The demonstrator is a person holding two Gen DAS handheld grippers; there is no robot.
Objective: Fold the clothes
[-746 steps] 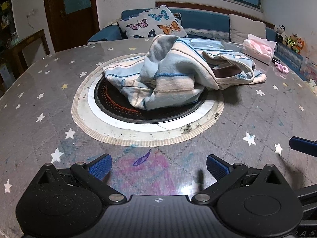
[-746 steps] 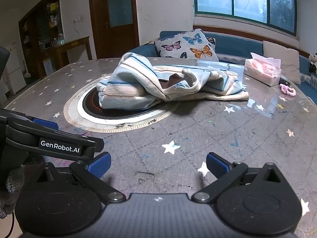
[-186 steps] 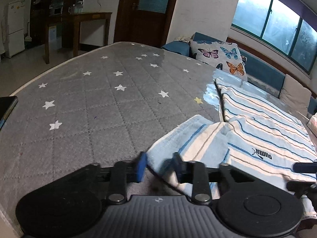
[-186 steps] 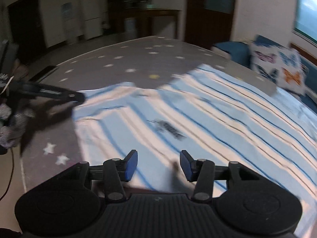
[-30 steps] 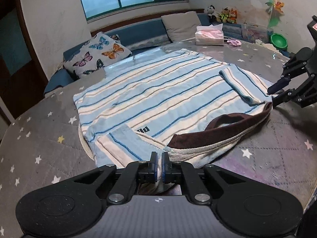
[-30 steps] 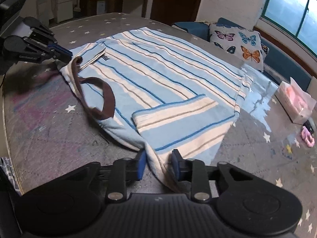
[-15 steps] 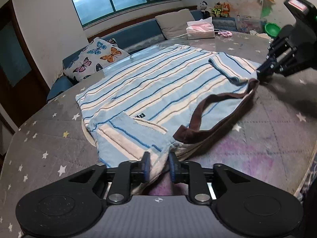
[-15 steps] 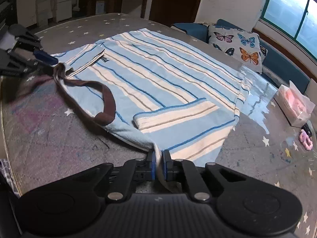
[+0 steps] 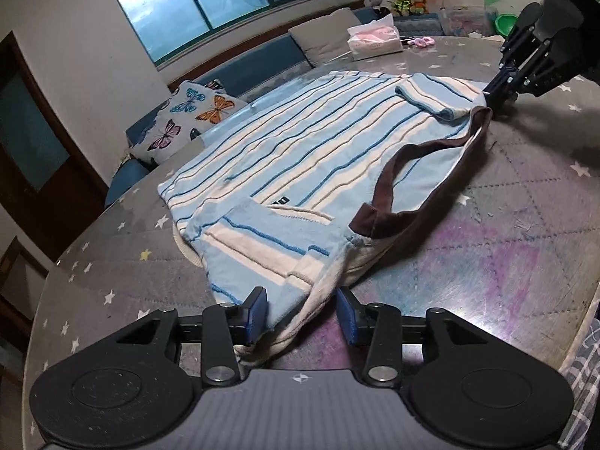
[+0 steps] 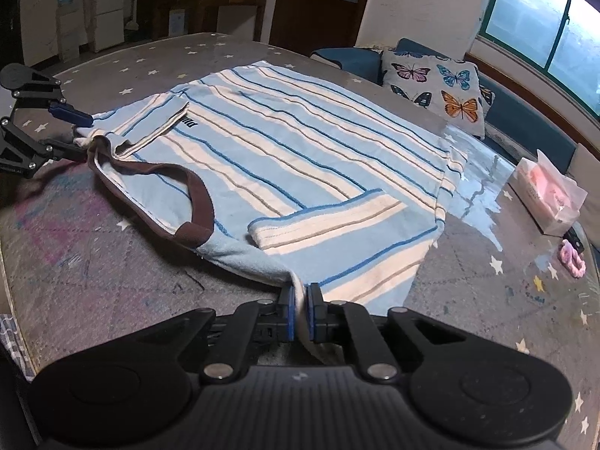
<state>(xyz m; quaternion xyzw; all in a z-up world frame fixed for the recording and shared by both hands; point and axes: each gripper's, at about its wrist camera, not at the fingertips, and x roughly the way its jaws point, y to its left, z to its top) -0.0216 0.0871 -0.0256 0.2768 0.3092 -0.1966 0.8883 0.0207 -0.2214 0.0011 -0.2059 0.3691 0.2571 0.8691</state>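
Right hand-held gripper [image 10: 299,313] pinches the striped shirt [image 10: 300,142] at 6 o'clock; left hand-held gripper [image 9: 302,311] stands agape around the shoulder. One-sided pull risks skewing shirt across desk [image 9: 506,262].

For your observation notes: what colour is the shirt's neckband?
Dark brown neckband, clearest in the right wrist view.

Left claw [image 9: 302,314] open around striped shirt [image 9: 307,157] shoulder.

One striped shirt [image 10: 300,157], one butterfly cushion [image 10: 435,78], one tissue pack [image 10: 547,202], perhaps three plush toys [image 9: 397,0].
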